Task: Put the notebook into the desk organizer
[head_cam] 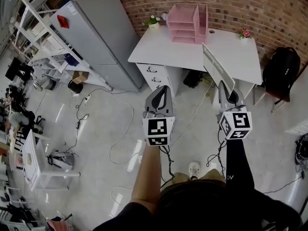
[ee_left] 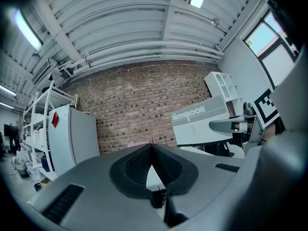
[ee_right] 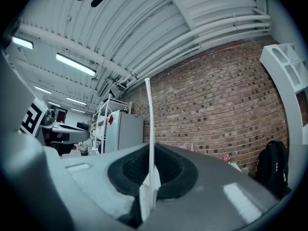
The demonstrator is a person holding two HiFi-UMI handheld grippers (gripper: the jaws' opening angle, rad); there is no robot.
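Note:
The pink desk organizer (head_cam: pixel 186 22) stands at the back of the white desk (head_cam: pixel 159 49), some way ahead of both grippers. My right gripper (head_cam: pixel 225 86) is shut on the lower edge of the grey-and-white notebook (head_cam: pixel 217 66), which tilts up over the desk's front edge. In the right gripper view the notebook (ee_right: pixel 149 114) shows edge-on, rising from between the pads of the right gripper (ee_right: pixel 150 153). In mid-air over the floor to the left hangs my left gripper (head_cam: pixel 165 87), shut and holding nothing. The left gripper view shows the notebook (ee_left: pixel 199 121) held up to the right of the left gripper (ee_left: pixel 151 147).
A tall grey cabinet (head_cam: pixel 98 32) stands left of the desk, with white shelving (head_cam: pixel 41 40) beyond it. Two small flower pots (head_cam: pixel 153 21) (head_cam: pixel 246 33) sit on the desk. A black backpack (head_cam: pixel 281 71) rests at the right. Cables (head_cam: pixel 120 138) trail over the floor.

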